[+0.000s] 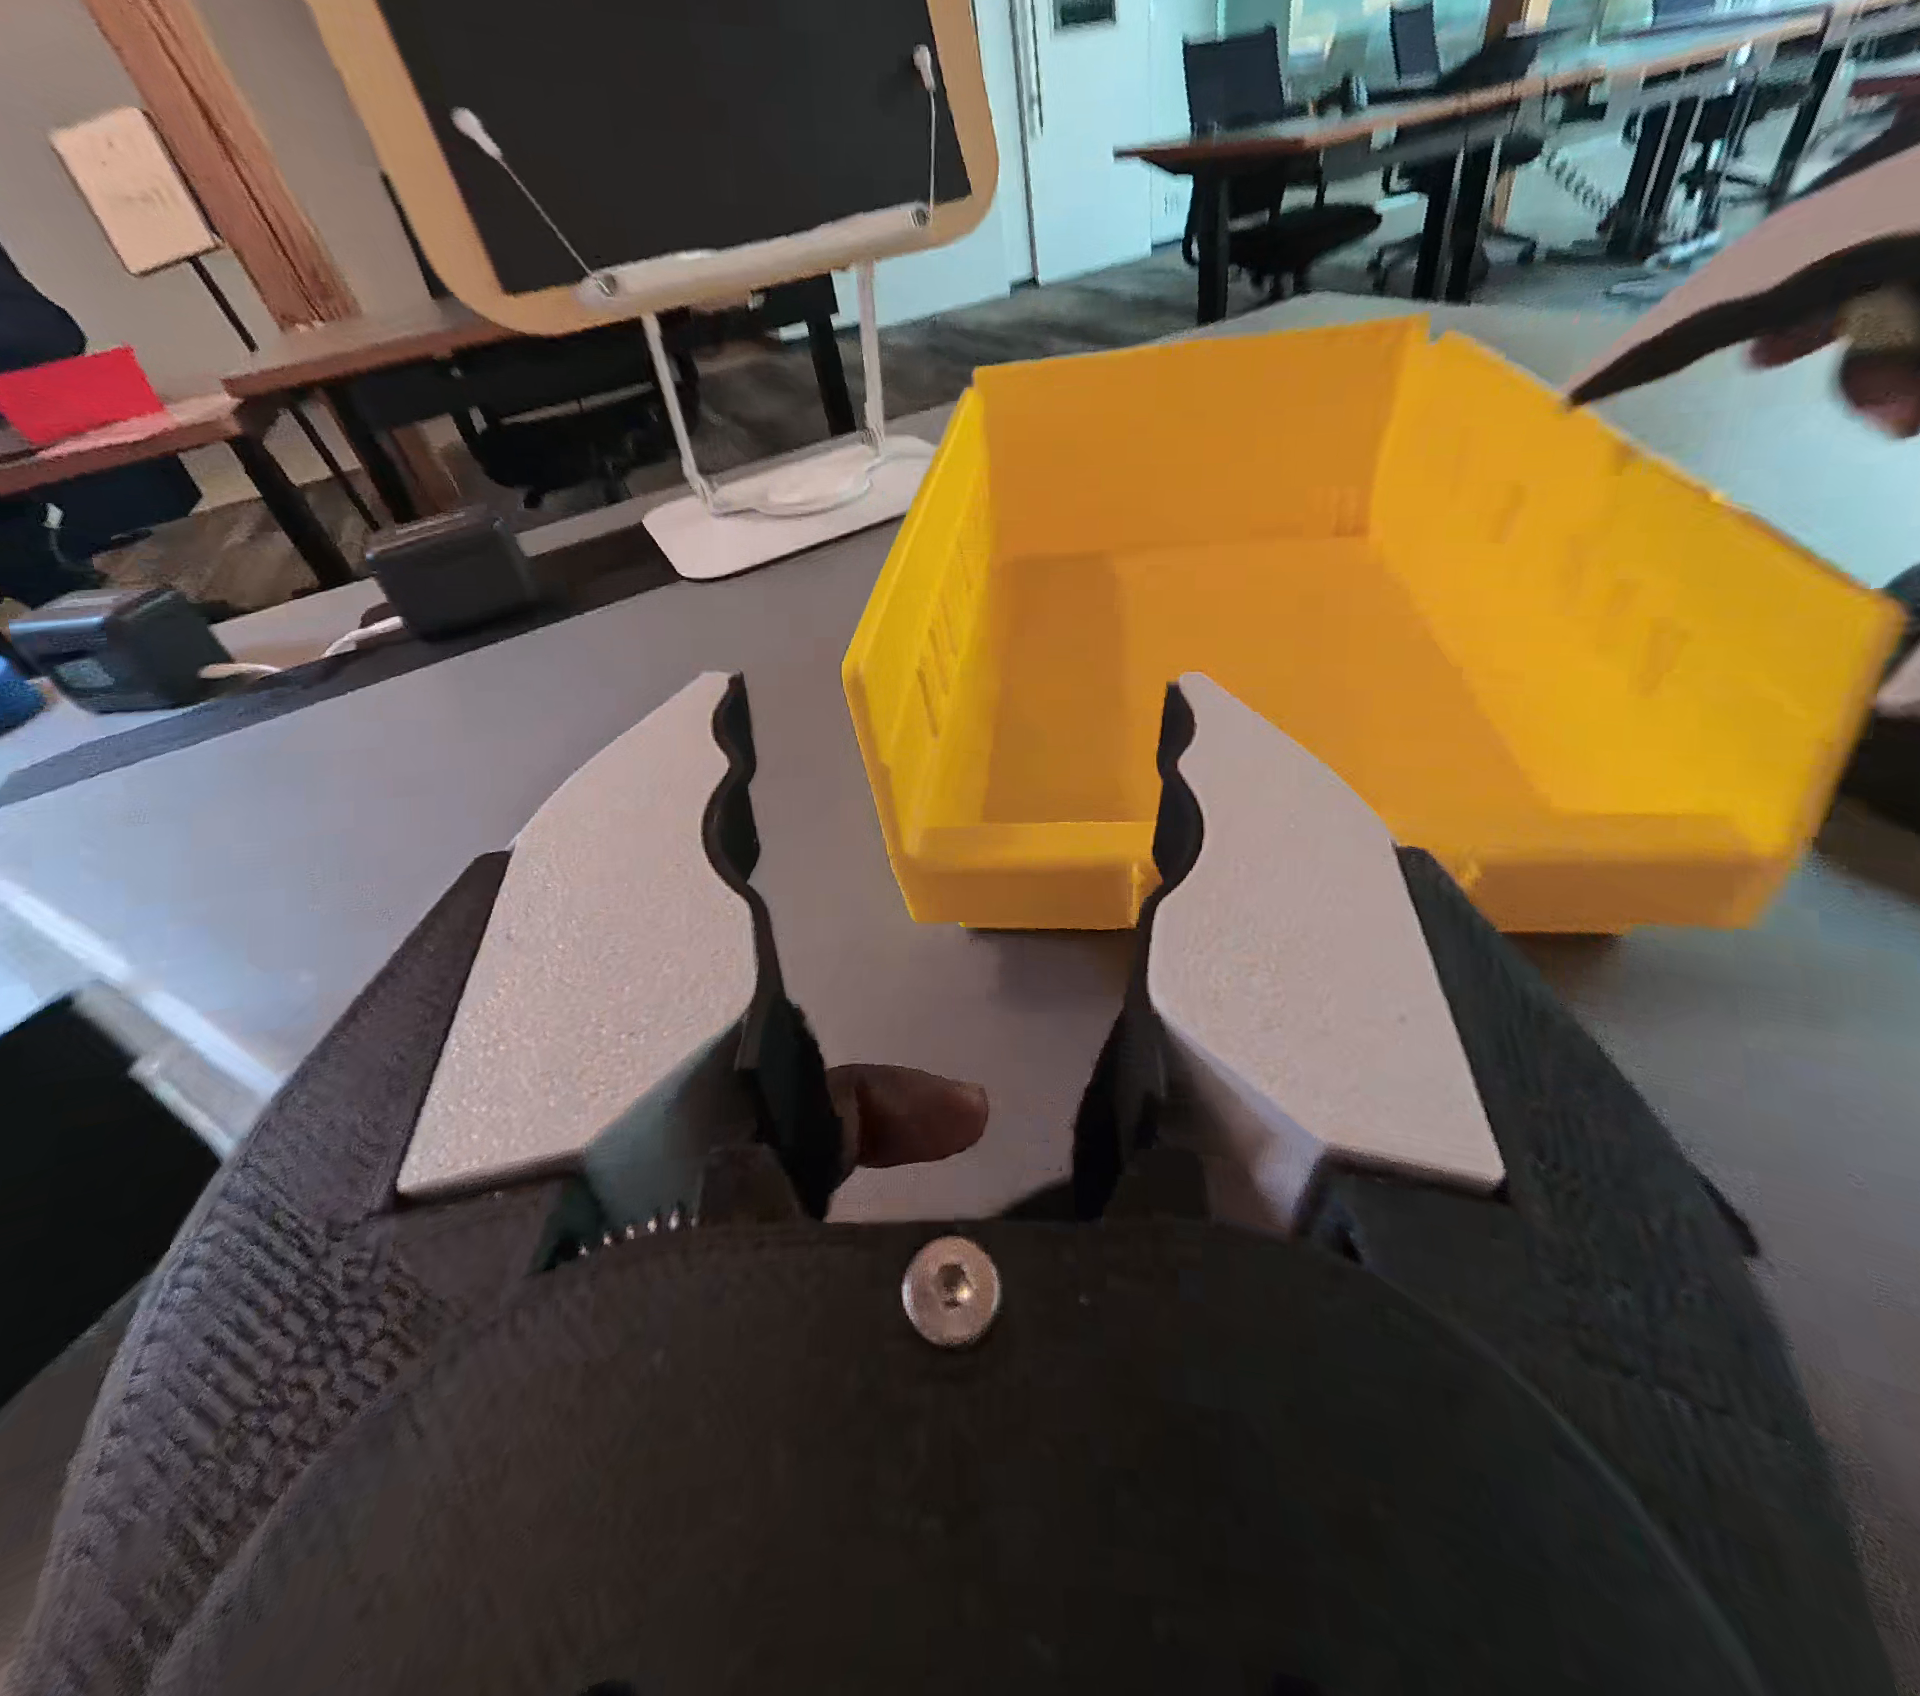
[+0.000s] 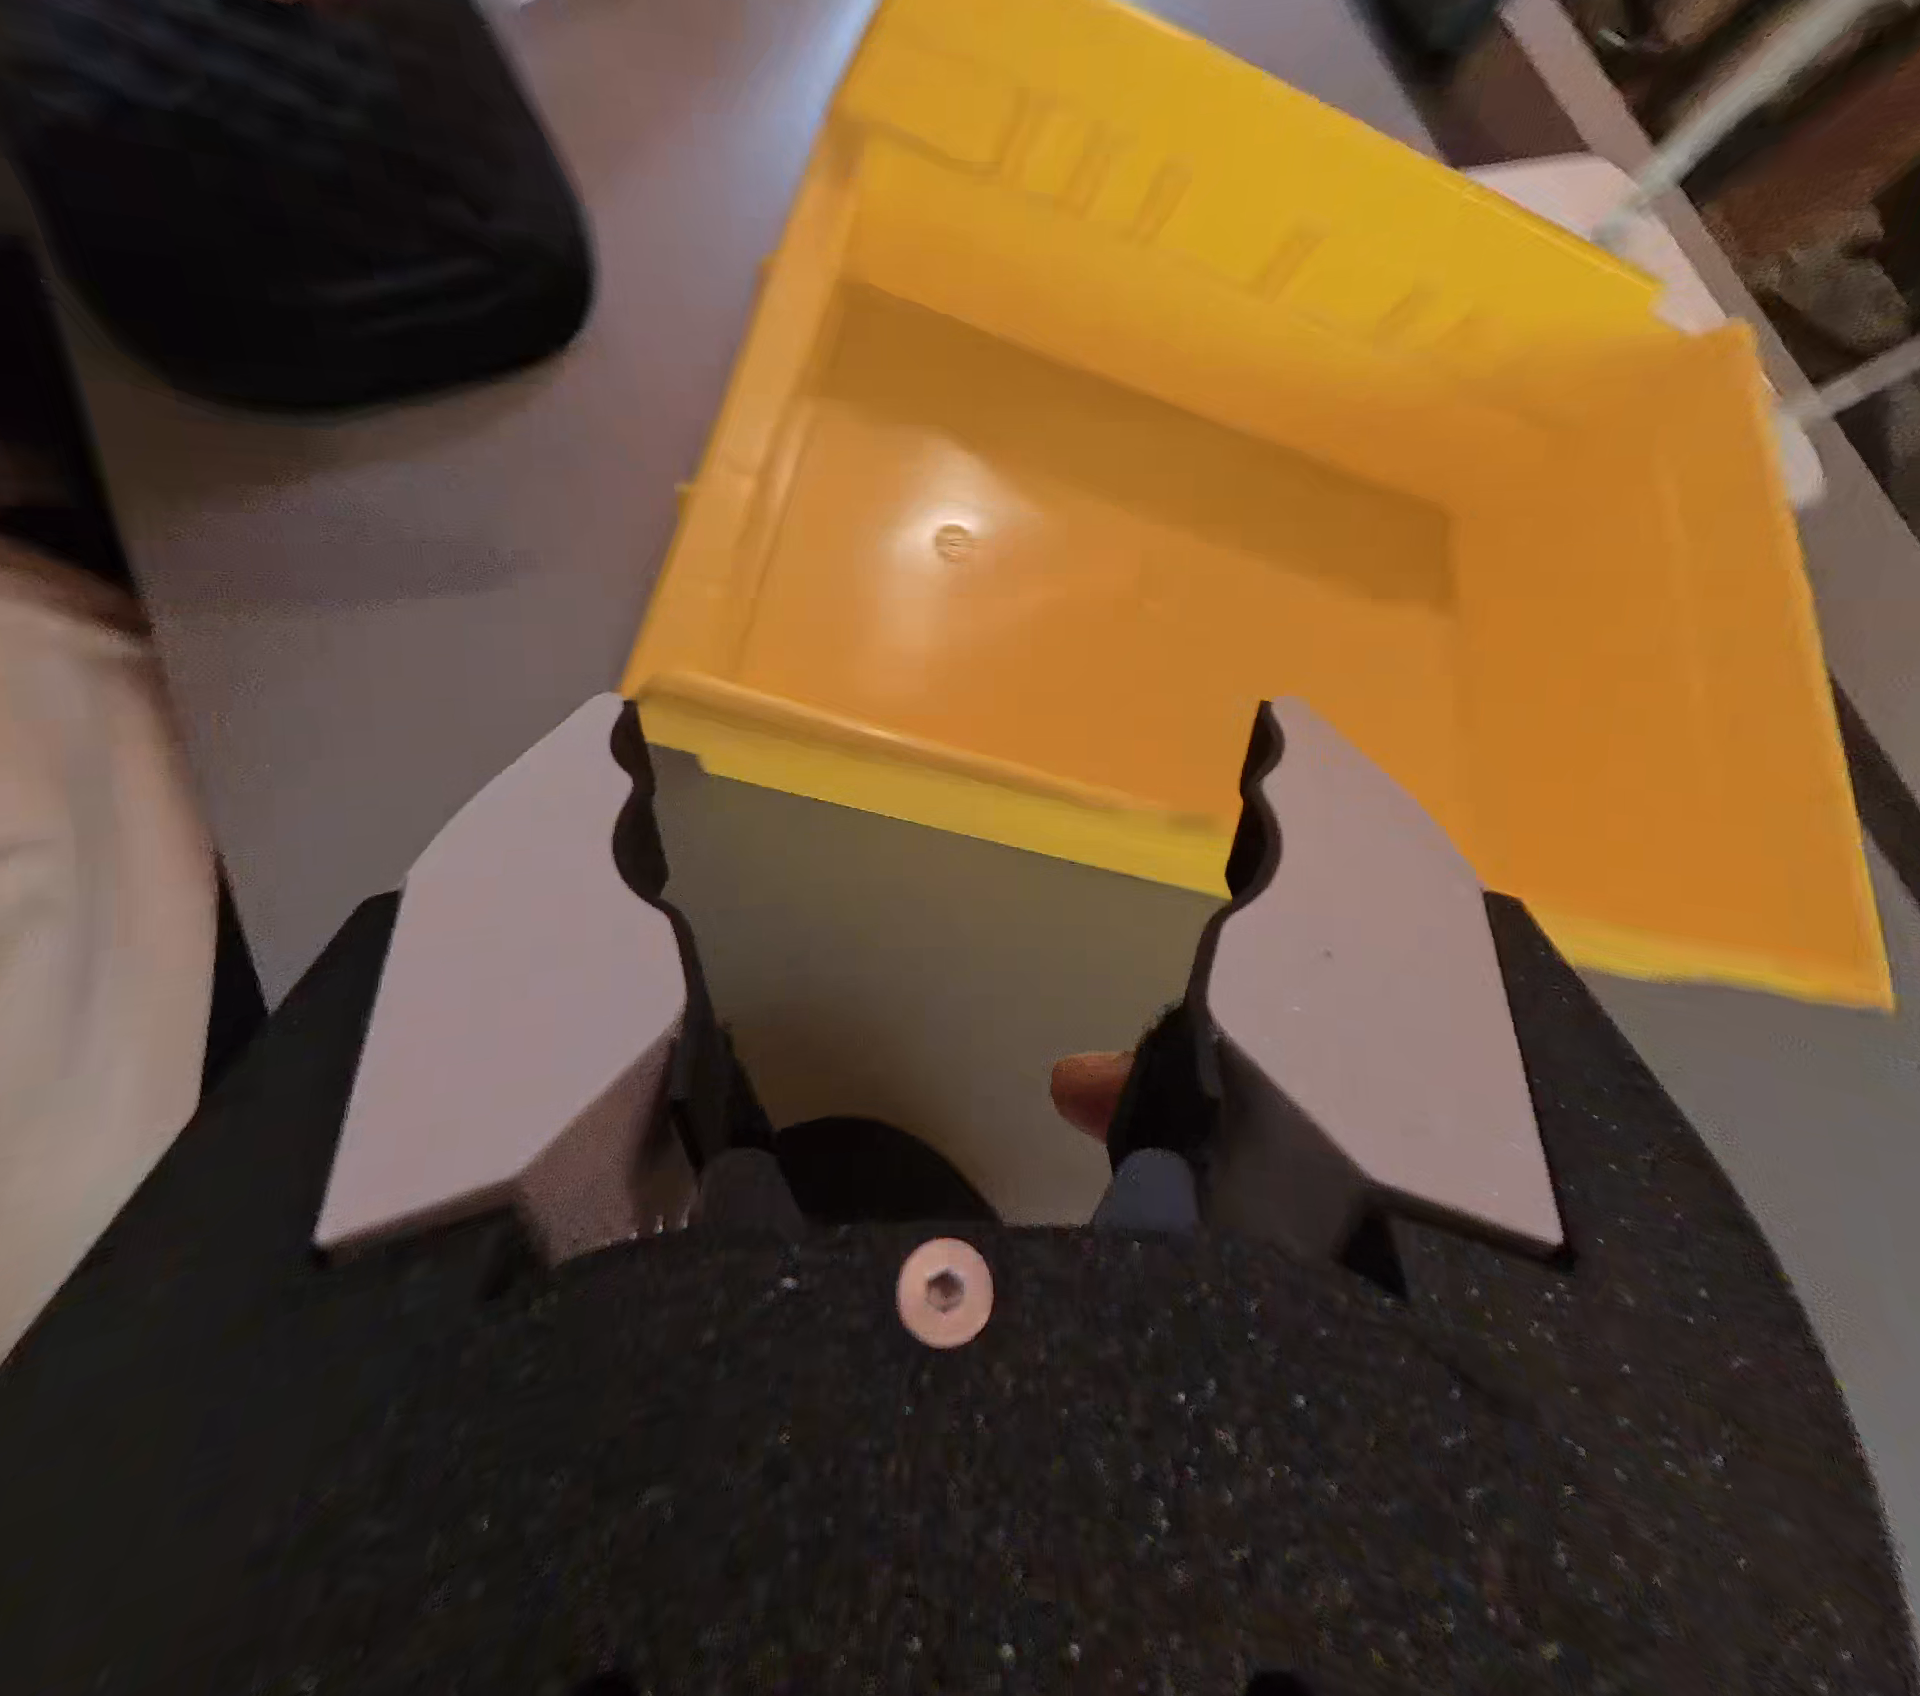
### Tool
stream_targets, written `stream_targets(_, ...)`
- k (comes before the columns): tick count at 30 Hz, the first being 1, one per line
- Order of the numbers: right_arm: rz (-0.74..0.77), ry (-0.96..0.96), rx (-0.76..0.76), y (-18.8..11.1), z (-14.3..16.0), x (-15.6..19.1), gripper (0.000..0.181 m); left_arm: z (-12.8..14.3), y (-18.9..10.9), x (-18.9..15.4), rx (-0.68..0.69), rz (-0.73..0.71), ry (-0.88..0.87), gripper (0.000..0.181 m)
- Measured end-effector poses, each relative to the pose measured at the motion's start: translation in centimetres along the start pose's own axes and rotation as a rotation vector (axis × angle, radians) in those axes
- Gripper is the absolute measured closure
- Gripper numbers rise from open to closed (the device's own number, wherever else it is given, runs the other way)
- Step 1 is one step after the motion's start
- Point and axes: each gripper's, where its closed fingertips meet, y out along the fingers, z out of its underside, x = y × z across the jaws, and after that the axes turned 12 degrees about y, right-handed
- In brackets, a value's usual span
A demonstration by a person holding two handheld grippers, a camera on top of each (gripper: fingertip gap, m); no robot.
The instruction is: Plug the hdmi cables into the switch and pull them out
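Just before the empty yellow bin [image 1: 1351, 628] on the grey counter [image 1: 416, 815], the left hand-held gripper [image 1: 951, 711] and right hand-held gripper [image 2: 940, 732] both gape wide, holding nothing. No HDMI cables or switch show; such plugs likely want a firm pinch on the rigid shell.

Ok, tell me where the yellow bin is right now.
The yellow bin sits empty on the grey table, ahead and right of the open left gripper; in the right wrist view it lies just beyond the open right gripper.
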Motion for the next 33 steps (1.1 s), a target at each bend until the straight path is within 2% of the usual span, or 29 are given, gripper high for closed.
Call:
stream_targets(4,0.118,0.305,-0.045,-1.3,0.5,-2.6,0.061,1.0,5.4,0.6,0.130,0.049,0.008,0.089)
stream_targets(7,0.189,0.453,-0.121,-2.4,0.0,-4.6,0.063,4.1,8.1,0.4,0.327,0.145,-0.042,0.083)
stream_targets(8,0.170,0.490,-0.133,-2.5,0.1,-4.6,0.065,5.0,8.4,-0.4,0.382,0.208,-0.076,0.092)
stream_targets(9,0.128,0.516,-0.118,-2.4,0.5,-4.3,0.068,5.4,8.5,-1.2,0.414,0.261,-0.120,0.118)
stream_targets(12,0.015,0.581,-0.052,-1.3,2.1,-3.4,0.067,4.8,9.1,-2.3,0.383,0.267,-0.202,0.169)
stream_targets(14,-0.012,0.631,-0.072,-0.6,2.2,-4.0,0.068,4.0,9.8,-3.2,0.366,0.253,-0.229,0.176)
stream_targets(17,0.117,0.637,-0.047,-0.8,3.7,-7.5,0.093,3.0,11.2,-4.4,0.368,0.228,-0.196,0.176)
stream_targets(20,0.302,0.598,0.054,-1.9,6.0,-12.3,0.122,1.5,12.9,-7.1,0.361,0.292,-0.175,0.173)
stream_targets(22,0.404,0.581,0.142,-3.0,7.8,-15.4,0.138,0.3,14.2,-9.1,0.346,0.318,-0.139,0.167)
stream_targets(24,0.481,0.569,0.226,-4.6,9.6,-17.9,0.150,-1.2,15.2,-11.5,0.316,0.351,-0.115,0.152)
stream_targets(27,0.583,0.523,0.346,-7.4,12.3,-20.9,0.155,-3.1,16.2,-15.5,0.286,0.431,-0.080,0.140)
stream_targets(29,0.578,0.513,0.362,-8.6,13.4,-22.4,0.156,-3.3,17.0,-17.8,0.293,0.476,-0.071,0.128)
stream_targets(33,0.572,0.401,0.431,-11.0,15.5,-25.3,0.155,-4.1,18.0,-21.8,0.268,0.574,-0.115,0.125)
